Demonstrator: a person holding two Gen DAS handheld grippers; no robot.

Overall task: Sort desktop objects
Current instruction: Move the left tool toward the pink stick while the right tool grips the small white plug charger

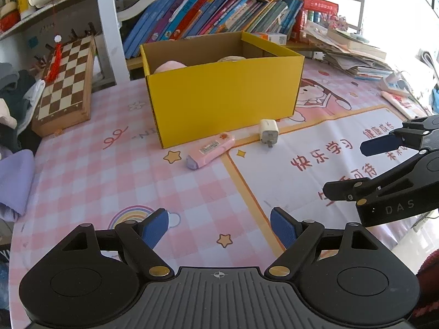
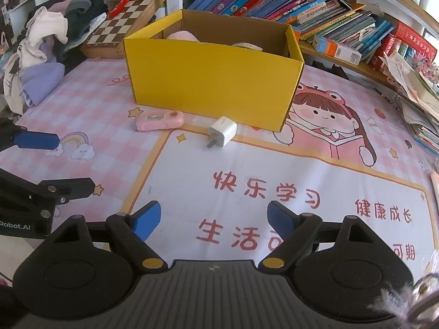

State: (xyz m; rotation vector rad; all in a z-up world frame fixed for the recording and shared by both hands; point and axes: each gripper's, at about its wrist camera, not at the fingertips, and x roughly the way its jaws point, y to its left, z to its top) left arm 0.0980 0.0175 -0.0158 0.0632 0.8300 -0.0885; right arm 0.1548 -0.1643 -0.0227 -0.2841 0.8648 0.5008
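A yellow cardboard box point(image 1: 222, 101) point(image 2: 211, 82) stands open on the pink desk mat, with a pink soft thing point(image 1: 170, 67) and a pale round thing point(image 1: 230, 59) inside. In front of it lie a pink case point(image 1: 210, 150) point(image 2: 160, 120) and a white plug charger point(image 1: 269, 133) point(image 2: 222, 135). My left gripper point(image 1: 219, 227) is open and empty, well short of both. My right gripper point(image 2: 214, 220) is open and empty, short of the charger. The right gripper also shows at the right of the left wrist view point(image 1: 354, 167), and the left gripper at the left of the right wrist view point(image 2: 68, 161).
A folded chessboard point(image 1: 65, 85) point(image 2: 123, 24) leans at the back left beside a heap of clothes point(image 2: 46, 44). Leaning books point(image 1: 208, 13) point(image 2: 288, 2) fill the shelf behind the box. A stack of papers point(image 1: 354, 54) sits at the back right.
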